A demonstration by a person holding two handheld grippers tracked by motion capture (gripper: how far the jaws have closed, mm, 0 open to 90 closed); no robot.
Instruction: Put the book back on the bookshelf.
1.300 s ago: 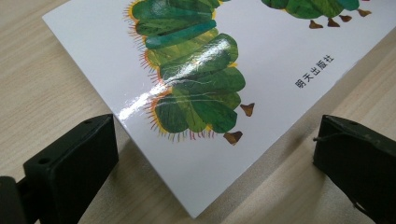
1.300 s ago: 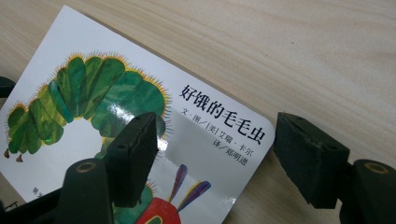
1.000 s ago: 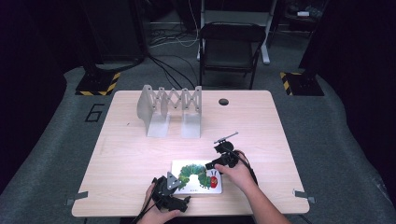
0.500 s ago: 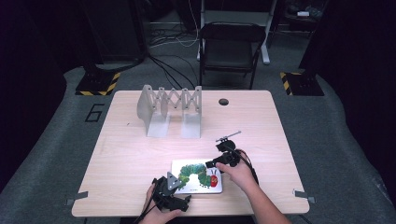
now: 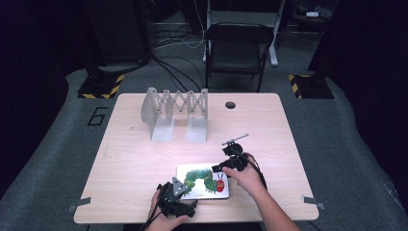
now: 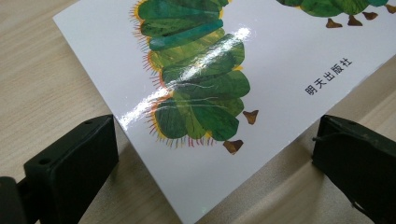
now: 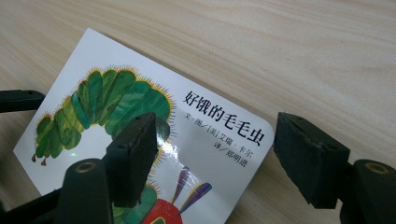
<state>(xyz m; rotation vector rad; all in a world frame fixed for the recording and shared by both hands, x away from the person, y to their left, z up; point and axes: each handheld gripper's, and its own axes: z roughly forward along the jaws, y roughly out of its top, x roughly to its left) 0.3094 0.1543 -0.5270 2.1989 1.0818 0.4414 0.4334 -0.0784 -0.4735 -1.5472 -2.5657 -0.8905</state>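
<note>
A white picture book [image 5: 202,182] with a green caterpillar on its cover lies flat near the table's front edge. My left gripper [image 5: 184,193] is at the book's near left corner. In the left gripper view it [image 6: 215,163] is open, its jaws on either side of that corner of the book [image 6: 224,70], low over the wood. My right gripper [image 5: 223,168] is at the book's far right corner. In the right gripper view it [image 7: 222,158] is open, one jaw over the cover of the book [image 7: 154,140] and the other over bare table beyond the rounded corner.
A grey folding rack [image 5: 175,113] stands upright at the back middle of the wooden table [image 5: 134,159]. A small dark hole [image 5: 230,105] sits in the tabletop to its right. A black chair [image 5: 238,48] stands behind the table.
</note>
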